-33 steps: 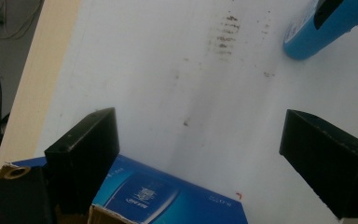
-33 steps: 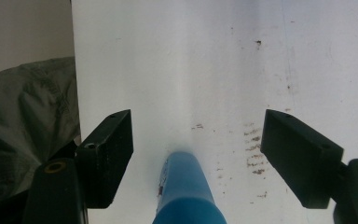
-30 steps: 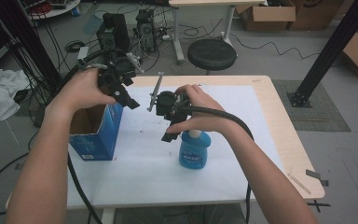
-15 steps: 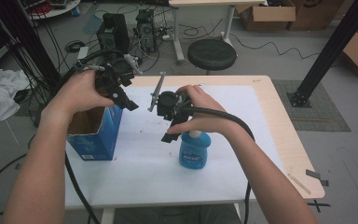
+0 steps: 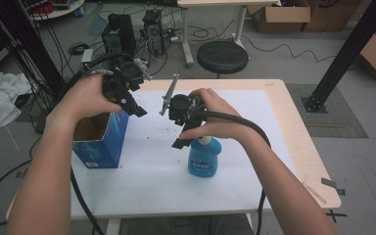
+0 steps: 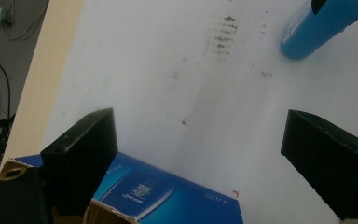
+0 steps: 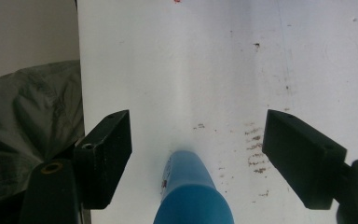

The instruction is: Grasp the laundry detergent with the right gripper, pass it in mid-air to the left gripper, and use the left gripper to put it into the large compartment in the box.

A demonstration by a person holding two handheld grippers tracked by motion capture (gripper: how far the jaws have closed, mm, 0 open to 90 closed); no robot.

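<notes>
Blue bottle (image 7: 192, 191) stands below right claw (image 7: 214, 154), jaws wide, just opening, gripping nothing.

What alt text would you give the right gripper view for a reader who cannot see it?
The right gripper looks down with its two black jaws standing wide apart and nothing pressed between them, just above the top of a blue bottle that rises from the bottom edge. Beneath lies a white table with small brown smudges, and dark crumpled fabric shows past its left edge.

Box (image 5: 100, 142) on table (image 5: 293, 132) left; bottle (image 5: 204, 157) right of it, nr front; both upright.
</notes>
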